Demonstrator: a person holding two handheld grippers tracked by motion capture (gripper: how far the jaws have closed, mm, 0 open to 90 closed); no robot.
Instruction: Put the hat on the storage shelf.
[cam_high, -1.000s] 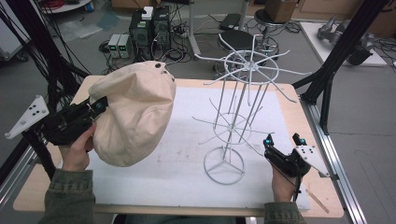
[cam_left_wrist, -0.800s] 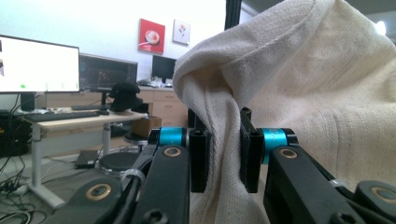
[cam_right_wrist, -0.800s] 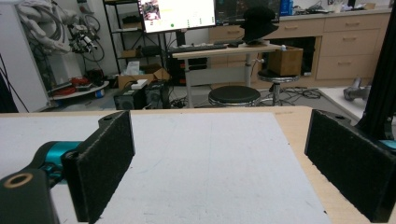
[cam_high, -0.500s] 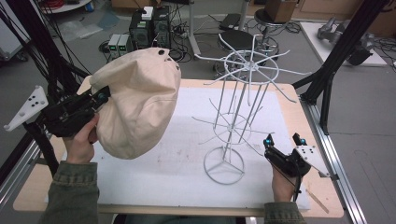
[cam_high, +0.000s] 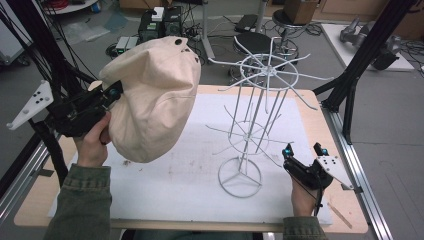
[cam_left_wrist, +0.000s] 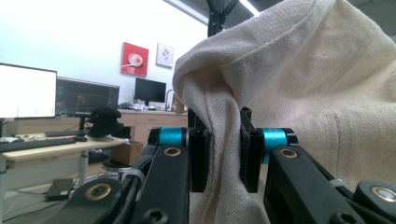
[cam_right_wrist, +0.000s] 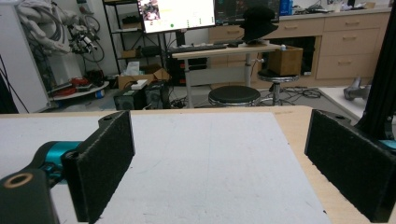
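A cream fabric cap hangs in the air over the left part of the white mat. My left gripper is shut on a bunched fold at the cap's left edge. In the left gripper view the fold is squeezed between the two black pads of the left gripper, and the cap's crown spreads to the right. A white wire display rack stands upright at mid-table on its ring base. My right gripper rests open beside that base, with nothing between its fingers.
The mat lies on a wooden table with black frame posts at both sides. The rack's wire arms stick out in all directions near the cap. Stools and cabling sit on the floor behind the table.
My left gripper has risen and drawn slightly toward the far side, lifting the cap higher above the mat. The right gripper and the rack have stayed put.
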